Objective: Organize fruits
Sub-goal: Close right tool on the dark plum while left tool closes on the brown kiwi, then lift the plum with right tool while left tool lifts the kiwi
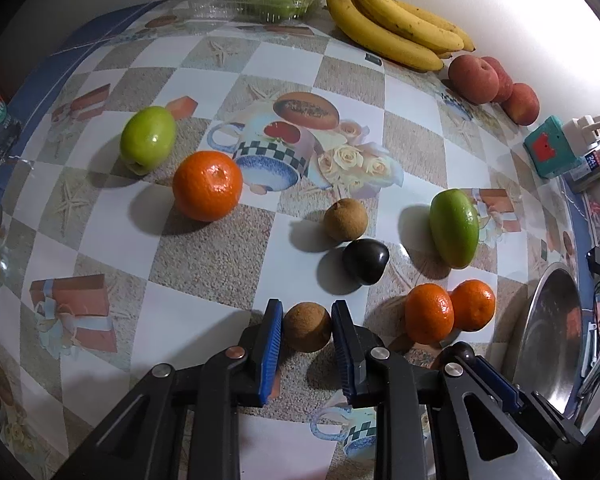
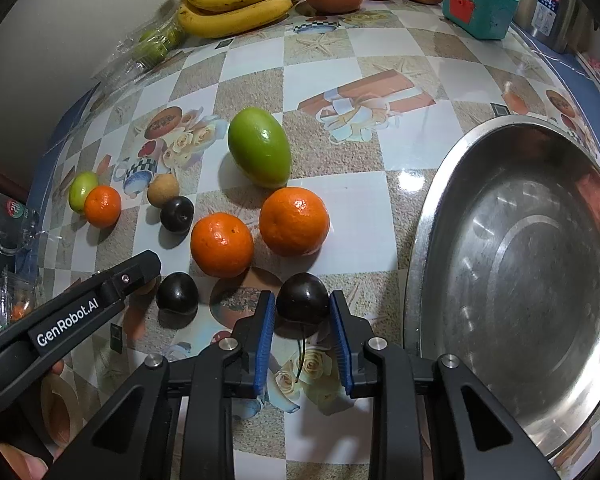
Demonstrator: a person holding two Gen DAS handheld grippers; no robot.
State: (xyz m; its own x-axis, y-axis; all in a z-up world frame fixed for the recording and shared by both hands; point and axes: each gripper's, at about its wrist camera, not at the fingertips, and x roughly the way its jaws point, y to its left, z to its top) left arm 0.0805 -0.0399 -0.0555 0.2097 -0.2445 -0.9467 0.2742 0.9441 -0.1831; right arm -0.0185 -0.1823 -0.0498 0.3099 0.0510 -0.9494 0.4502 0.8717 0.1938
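Fruit lies scattered over the patterned table [image 2: 380,184], and the steel bowl [image 2: 432,216] at the right side has nothing in it that I can see, so by my reckoning the sorting has barely begun. The left gripper [image 1: 307,328] is closed on a small brown round fruit [image 1: 307,327], its blue pads pressed against both sides, with the fruit at table level as far as I can tell. The right gripper [image 2: 302,322] is likewise clamped on a dark cherry [image 2: 302,300], whose stem trails back between the fingers, just beside the bowl's rim. No earlier picture is there to judge by, so I speak only of the grip as it stands. Much remains loose: two oranges [image 2: 222,245] touching one another in the middle, a third orange [image 1: 207,186] beside a green fruit [image 1: 147,140] farther off, an oblong green fruit [image 2: 259,147], another brown fruit [image 1: 345,219] touching a second dark cherry [image 1: 365,261], and a third cherry [image 2: 177,293] near the left tool. Bananas [image 1: 396,28] and peaches [image 1: 473,79] sit along the wall at the back, near a clear plastic box [image 1: 260,0] of green fruit. Where each kind belongs I cannot tell; the bowl seems the likely home for what is now held.
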